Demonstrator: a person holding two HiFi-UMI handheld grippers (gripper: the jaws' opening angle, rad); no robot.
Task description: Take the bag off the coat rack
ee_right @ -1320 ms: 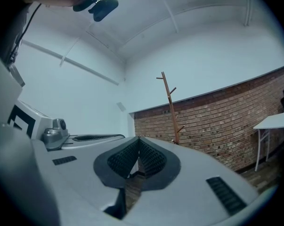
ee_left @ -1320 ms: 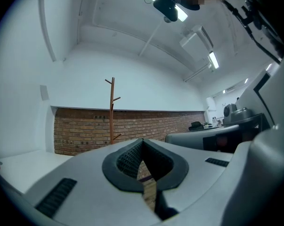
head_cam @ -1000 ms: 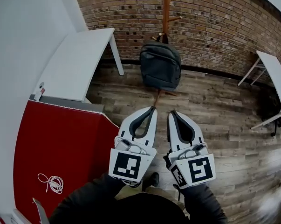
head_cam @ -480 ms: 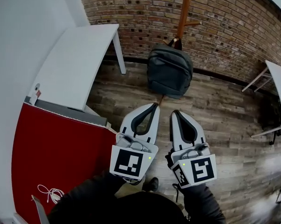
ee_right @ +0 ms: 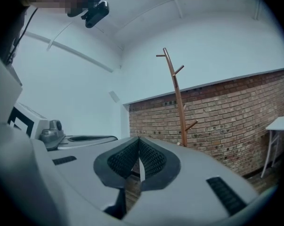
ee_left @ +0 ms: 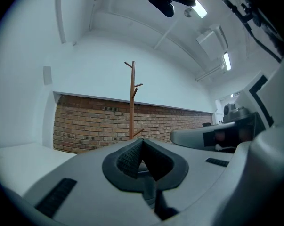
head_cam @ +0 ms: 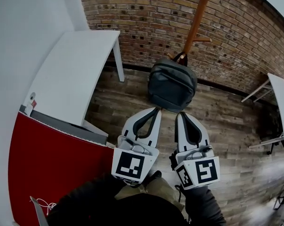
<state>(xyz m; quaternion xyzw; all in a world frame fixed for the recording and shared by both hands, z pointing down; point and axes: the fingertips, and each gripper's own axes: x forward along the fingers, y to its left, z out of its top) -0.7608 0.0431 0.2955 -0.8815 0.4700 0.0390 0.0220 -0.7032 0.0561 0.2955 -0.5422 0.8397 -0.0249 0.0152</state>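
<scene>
- Hanging low against the coat rack [head_cam: 197, 22], the bag [head_cam: 172, 84] covers the pole's foot. Whether its bottom rests on the plank floor [head_cam: 226, 126] cannot be told.
- Its strap [head_cam: 181, 58] is a small dark loop at the pole, too small to show how it hooks on.
- The head view's upper edge cuts off the rack's top. Both gripper views show the upper part of it: a thin brown wooden pole [ee_left: 132, 100] with short slanting pegs [ee_right: 178, 70], standing before a rough brick wall [head_cam: 146, 22].
- In both gripper views the bag is hidden below the claw bodies.
- The bag is dark grey cloth, soft and rounded, with a curved seam across its upper face.
- The left claw [head_cam: 155, 109] is clenched on nothing. Its ribbed dark pads [ee_left: 127, 158] meet at the tip, set in a smooth white shell.
- The right claw [head_cam: 179, 113] is likewise clenched and empty, with only a hairline slit between its pads.
- Both tips point at the bag's lower edge, near it but apart.
- A smooth white counter [head_cam: 76, 69] lies at the left, beside a red surface [head_cam: 52, 164].
- A white cord [head_cam: 43, 204] on that red surface is mostly cut off at the frame's bottom.
</scene>
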